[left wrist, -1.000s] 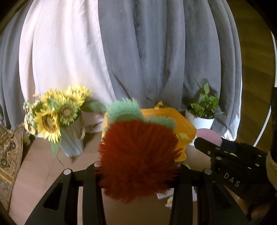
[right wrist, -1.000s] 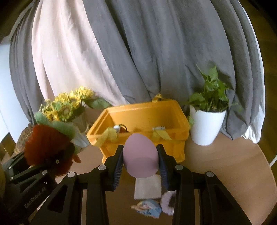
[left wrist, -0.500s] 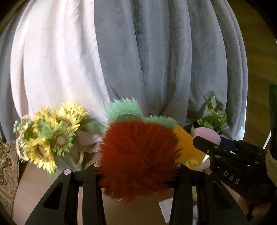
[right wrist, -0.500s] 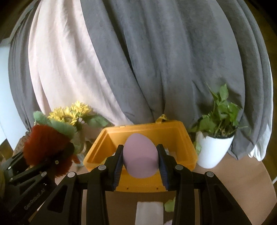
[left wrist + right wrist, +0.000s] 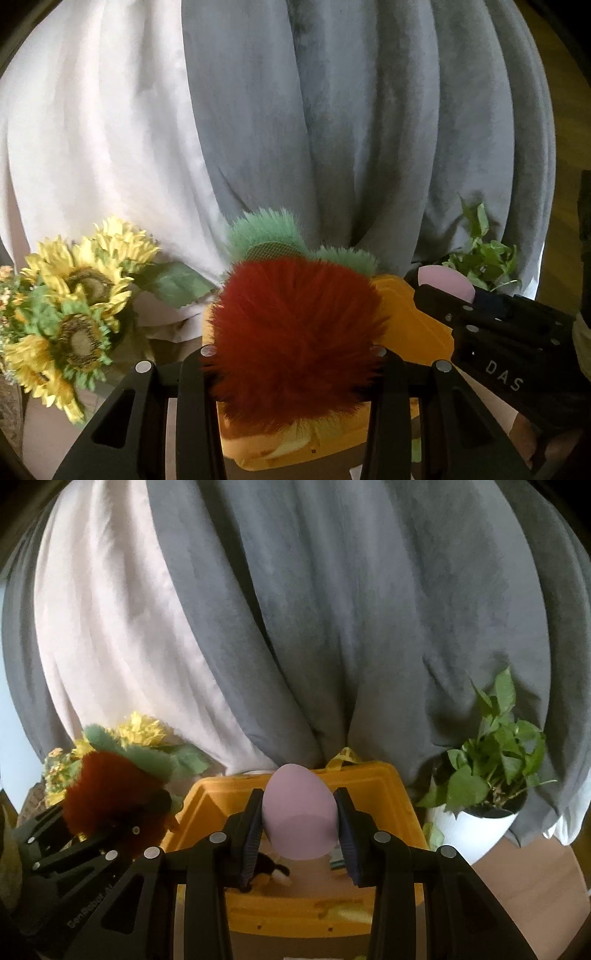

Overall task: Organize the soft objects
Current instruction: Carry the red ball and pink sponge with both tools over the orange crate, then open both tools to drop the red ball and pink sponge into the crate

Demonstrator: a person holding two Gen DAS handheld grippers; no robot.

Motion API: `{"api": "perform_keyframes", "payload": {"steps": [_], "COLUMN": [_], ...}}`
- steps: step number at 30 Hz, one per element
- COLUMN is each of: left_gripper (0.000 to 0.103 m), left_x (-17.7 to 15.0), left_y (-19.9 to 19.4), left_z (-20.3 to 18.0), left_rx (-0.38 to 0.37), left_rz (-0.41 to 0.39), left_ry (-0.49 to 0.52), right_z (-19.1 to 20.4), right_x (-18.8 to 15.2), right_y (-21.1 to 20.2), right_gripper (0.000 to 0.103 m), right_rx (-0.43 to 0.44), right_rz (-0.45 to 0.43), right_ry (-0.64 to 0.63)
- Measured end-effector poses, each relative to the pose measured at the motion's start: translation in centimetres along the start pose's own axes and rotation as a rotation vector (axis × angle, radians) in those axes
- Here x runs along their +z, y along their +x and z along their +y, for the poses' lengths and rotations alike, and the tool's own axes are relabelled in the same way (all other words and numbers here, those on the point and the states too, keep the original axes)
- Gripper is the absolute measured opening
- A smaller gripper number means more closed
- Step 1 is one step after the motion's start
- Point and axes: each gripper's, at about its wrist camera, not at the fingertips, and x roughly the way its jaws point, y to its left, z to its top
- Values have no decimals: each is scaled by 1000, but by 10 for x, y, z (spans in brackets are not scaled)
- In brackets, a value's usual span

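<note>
**Two soft things over the yellow bin**

We hold a soft thing in each gripper. Our right gripper [image 5: 300, 821] is clamped on the smooth lilac egg-shaped sponge [image 5: 299, 810], its pointed end upward and its flat base toward the camera, pads pressing on both flanks. Our left gripper [image 5: 293, 356] is clamped on the fuzzy red plush ball with green tufts [image 5: 297, 339].

What matters now is where the open yellow plastic bin [image 5: 400, 797] lies. In the right wrist view the sponge hangs over its interior, between the near wall and the far rim, so we judge release there would drop it inside. The plush is over the bin's left edge in that view [image 5: 110, 797], nearer the yellow artificial sunflowers [image 5: 74, 295]; it probably needs carrying further inward. A small dark toy [image 5: 267, 873] already lies in the bin.
</note>
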Motion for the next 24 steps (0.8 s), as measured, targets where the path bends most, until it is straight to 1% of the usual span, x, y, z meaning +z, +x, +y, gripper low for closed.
{"api": "perform_keyframes", "payload": {"steps": [8, 13, 16, 17, 18, 21, 22, 24], "left_gripper": [39, 40, 42, 45, 48, 53, 53, 55], "left_x": [0, -3, -4, -5, -5, -7, -7, -8], "left_y": [47, 71, 85, 87, 90, 93, 93, 91], "left_z": [2, 0, 0, 1, 1, 0, 1, 2], "left_rx": [-16, -19, -30, -30, -33, -18, -16, -12], "left_rz": [84, 125, 158, 164, 171, 179, 180, 178], "left_ry": [2, 3, 0, -2, -3, -5, -6, -11], "right_z": [-14, -20, -23, -23, -24, -27, -27, -29], "right_x": [1, -3, -4, -3, -4, -3, -3, -2], "right_y": [49, 69, 78, 79, 82, 85, 85, 85], "right_gripper": [39, 39, 40, 40, 41, 57, 57, 57], "right_rx": [-4, -15, -30, -34, -36, -47, -65, -72], "right_rz": [107, 138, 156, 159, 164, 170, 152, 152], "right_ry": [29, 33, 31, 31, 28, 33, 34, 38]}}
